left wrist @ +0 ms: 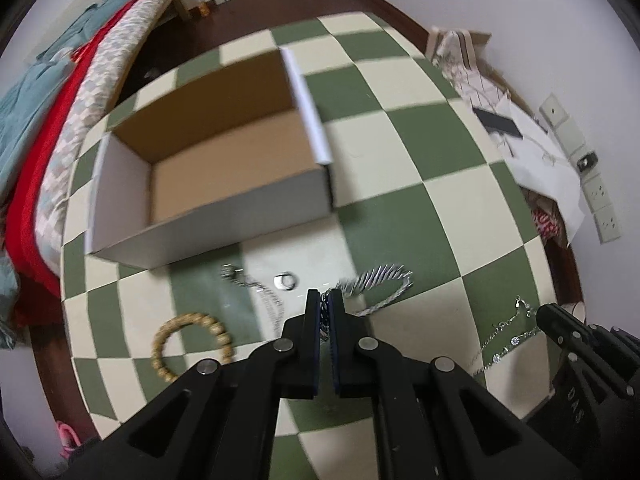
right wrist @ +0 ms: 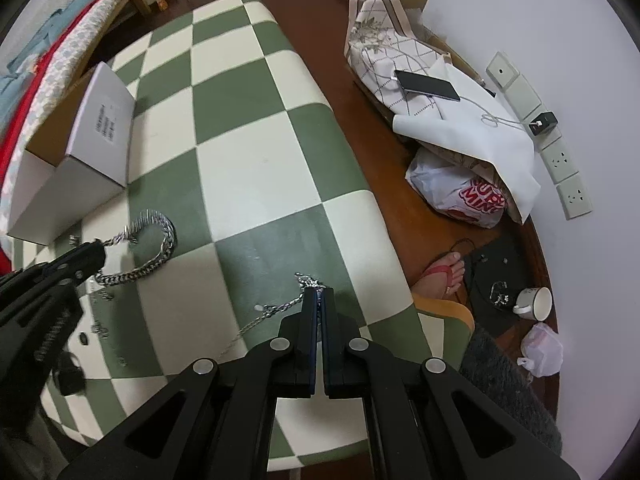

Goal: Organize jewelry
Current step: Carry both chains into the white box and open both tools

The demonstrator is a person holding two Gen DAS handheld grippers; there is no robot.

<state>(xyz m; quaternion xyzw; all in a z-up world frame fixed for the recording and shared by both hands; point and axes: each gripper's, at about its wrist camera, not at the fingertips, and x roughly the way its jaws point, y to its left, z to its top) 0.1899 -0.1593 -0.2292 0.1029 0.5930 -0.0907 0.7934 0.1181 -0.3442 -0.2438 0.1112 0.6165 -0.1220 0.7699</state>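
Observation:
On the green-and-cream checked table (left wrist: pixel 400 148), my left gripper (left wrist: pixel 325 300) is shut on a thick silver link chain (left wrist: pixel 384 276). The chain loops out to the right of the pads. In the right wrist view the same left gripper (right wrist: pixel 98 250) has that thick chain (right wrist: pixel 164 236) lifted at one end. My right gripper (right wrist: pixel 318 296) is shut on a thin silver chain (right wrist: pixel 276 308) that trails left across the table; the left wrist view shows this thin chain (left wrist: pixel 504 336) and the right gripper (left wrist: pixel 540 314). An open cardboard box (left wrist: pixel 224 160) stands empty behind the jewelry.
A silver ring (left wrist: pixel 286 280), another chain (left wrist: pixel 260 292) and a wooden bead bracelet (left wrist: pixel 188 340) lie in front of the box. A bed (left wrist: pixel 60 120) lies left of the table. On the right floor are a phone (right wrist: pixel 428 84) on cloth, a plastic bag (right wrist: pixel 460 192), a cup (right wrist: pixel 536 304) and a person's foot (right wrist: pixel 444 276).

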